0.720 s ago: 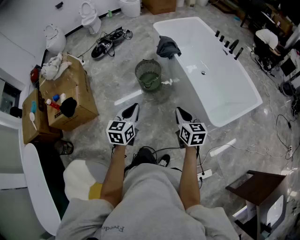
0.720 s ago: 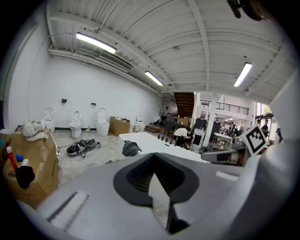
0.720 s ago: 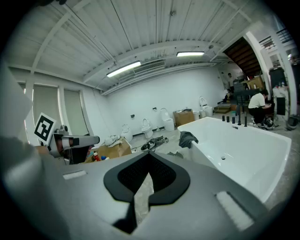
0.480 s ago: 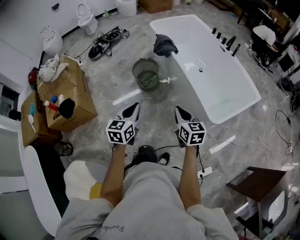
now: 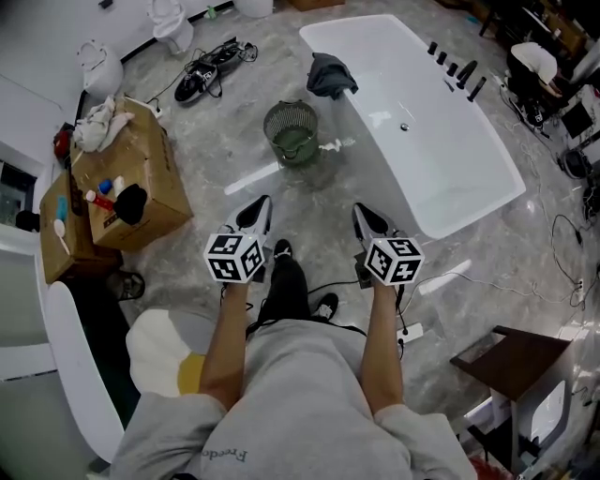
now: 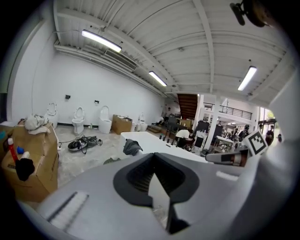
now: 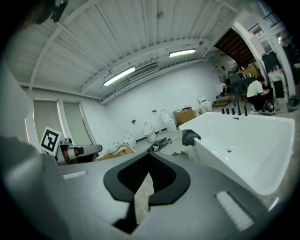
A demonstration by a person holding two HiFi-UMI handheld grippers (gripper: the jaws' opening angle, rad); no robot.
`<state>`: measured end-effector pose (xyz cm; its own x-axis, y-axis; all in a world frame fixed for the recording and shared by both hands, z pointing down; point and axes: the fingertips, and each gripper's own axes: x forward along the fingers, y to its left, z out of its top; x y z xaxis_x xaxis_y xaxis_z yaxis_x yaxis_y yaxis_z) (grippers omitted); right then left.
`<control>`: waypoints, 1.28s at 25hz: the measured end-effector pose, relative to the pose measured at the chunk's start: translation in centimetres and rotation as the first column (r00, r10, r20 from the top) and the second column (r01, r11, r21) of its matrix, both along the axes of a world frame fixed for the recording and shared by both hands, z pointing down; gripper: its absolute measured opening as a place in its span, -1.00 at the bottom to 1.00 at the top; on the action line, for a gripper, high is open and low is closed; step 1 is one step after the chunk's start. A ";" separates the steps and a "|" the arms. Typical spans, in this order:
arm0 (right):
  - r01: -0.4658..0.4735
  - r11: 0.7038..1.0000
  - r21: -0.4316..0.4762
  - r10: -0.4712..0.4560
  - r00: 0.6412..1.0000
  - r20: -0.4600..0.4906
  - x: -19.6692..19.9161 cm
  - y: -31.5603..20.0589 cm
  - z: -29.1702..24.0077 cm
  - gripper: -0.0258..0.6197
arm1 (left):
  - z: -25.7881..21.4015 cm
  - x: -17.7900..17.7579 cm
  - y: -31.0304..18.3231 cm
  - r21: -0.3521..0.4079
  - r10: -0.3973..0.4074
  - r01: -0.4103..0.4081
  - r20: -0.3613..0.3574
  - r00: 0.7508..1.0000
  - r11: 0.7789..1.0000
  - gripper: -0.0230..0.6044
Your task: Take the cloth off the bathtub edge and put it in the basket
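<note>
Across the marble floor (image 5: 225, 141), the cloth (image 5: 330, 75) drapes the tub (image 5: 450, 178) rim well ahead of my right gripper (image 5: 367, 220), the basket (image 5: 292, 131) nearer, between it and my left gripper (image 5: 255, 214), so I carry both closed and empty while approaching.

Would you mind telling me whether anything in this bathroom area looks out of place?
A dark cloth hangs crumpled over the bathtub rim, not in the basket on the floor beside it. A heap of rags sits on the cardboard box, and tangled cables lie on the floor.
</note>
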<state>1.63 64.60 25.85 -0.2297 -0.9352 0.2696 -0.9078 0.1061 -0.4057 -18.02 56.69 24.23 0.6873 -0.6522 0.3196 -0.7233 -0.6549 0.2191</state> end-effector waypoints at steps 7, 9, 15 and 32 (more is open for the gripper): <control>0.015 0.999 -0.041 -0.017 0.998 -0.053 0.4 -4.5 1.4 -0.92 | 1.1 -0.3 -4.1 -0.025 0.005 -0.005 -0.003 1.000 1.000 -0.75; 0.020 0.998 -0.059 -0.024 0.998 -0.063 0.5 -6.1 2.0 -0.92 | 1.5 -0.3 -6.3 -0.037 -0.006 0.006 -0.009 1.000 0.999 -0.75; 0.006 0.989 -0.150 -0.019 0.996 -0.088 2.7 -10.8 4.3 -0.92 | 2.6 1.5 -13.8 -0.079 -0.036 0.032 -0.048 0.998 0.996 -0.75; 0.000 0.974 -0.226 -0.044 0.981 -0.189 4.6 -31.0 4.4 -0.92 | 3.2 3.1 -34.6 -0.134 -0.017 0.002 -0.112 0.994 0.991 -0.75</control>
